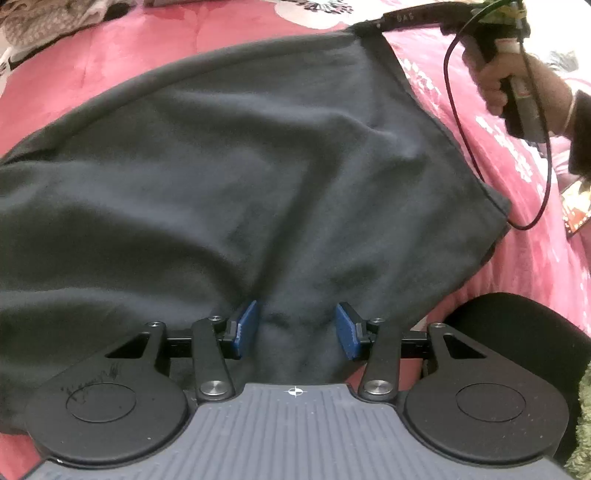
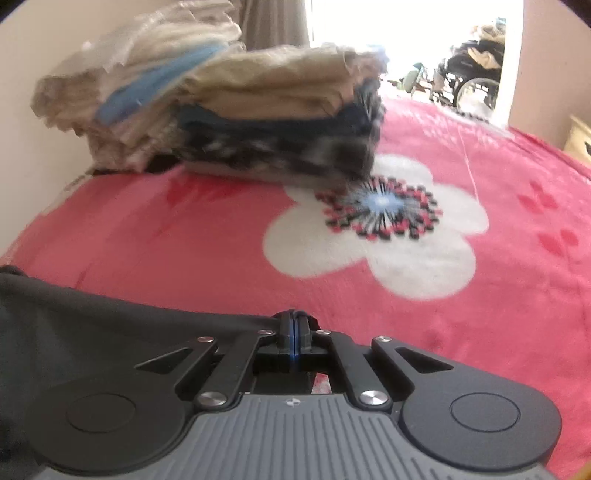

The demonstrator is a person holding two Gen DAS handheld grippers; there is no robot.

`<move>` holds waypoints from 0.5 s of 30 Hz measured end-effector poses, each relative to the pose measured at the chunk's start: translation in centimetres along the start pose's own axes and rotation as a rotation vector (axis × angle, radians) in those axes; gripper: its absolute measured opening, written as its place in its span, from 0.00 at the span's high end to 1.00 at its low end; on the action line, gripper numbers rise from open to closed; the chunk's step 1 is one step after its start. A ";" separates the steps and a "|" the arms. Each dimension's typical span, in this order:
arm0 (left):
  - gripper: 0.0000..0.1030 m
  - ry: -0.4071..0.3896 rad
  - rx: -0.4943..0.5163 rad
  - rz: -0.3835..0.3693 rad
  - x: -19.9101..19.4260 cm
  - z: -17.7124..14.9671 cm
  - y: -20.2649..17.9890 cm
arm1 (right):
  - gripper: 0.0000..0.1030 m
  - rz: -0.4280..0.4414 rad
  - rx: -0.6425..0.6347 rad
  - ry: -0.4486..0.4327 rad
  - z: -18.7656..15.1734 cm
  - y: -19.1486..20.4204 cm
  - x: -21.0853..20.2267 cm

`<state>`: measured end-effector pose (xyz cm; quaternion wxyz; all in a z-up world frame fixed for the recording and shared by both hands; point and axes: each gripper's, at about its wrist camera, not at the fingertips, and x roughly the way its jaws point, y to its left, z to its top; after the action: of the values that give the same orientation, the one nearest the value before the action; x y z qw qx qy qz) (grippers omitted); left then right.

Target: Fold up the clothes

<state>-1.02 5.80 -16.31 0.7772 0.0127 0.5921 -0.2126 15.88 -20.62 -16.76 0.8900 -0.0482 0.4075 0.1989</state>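
A dark grey garment (image 1: 258, 166) lies spread on a pink flowered blanket (image 1: 517, 258). My left gripper (image 1: 297, 328) points steeply down at the garment's near edge. Its blue pads (image 1: 245, 328) stand part way apart with a puckered bunch of the cloth pinched between them. At the garment's far right corner, a person's hand (image 1: 506, 81) holds my right gripper (image 1: 376, 23), which grips that corner. In the right wrist view my right gripper (image 2: 293, 332) is shut, and the garment's edge (image 2: 74, 325) runs into its pads from the left.
A stack of folded clothes (image 2: 240, 122) stands at the back of the blanket (image 2: 184, 240), beside the wall. A dark red cable (image 1: 454, 110) loops down from the right gripper over the garment's right edge. A black rounded shape (image 1: 517, 332) sits near my left gripper.
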 end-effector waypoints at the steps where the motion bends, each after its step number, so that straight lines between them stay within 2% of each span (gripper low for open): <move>1: 0.55 -0.001 0.002 0.000 0.0 -0.1 0.0 | 0.99 -0.003 0.009 0.003 -0.3 -0.2 0.5; 5: 0.55 -0.007 0.011 0.004 0.1 -0.2 0.0 | 0.98 0.005 0.060 0.002 -0.3 -0.8 0.4; 7: 0.55 -0.010 0.012 0.001 -0.1 -0.2 0.0 | 0.80 0.002 0.093 -0.030 0.1 -1.1 -1.3; 8: 0.55 -0.012 0.010 -0.001 -0.3 -0.3 0.1 | 0.77 -0.001 0.109 -0.054 0.2 -1.3 -2.3; 12: 0.55 -0.025 -0.016 -0.018 -1.2 -0.5 0.9 | 0.77 -0.005 0.142 -0.095 0.1 -1.5 -6.2; 15: 0.55 -0.027 -0.056 -0.039 -2.1 -0.8 2.2 | 0.77 0.012 0.142 -0.086 -0.5 -1.1 -8.8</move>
<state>-1.41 8.65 -15.06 0.7808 -0.0233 0.5876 -0.2111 10.81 -24.56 -10.59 0.9067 0.0261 0.3820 0.1766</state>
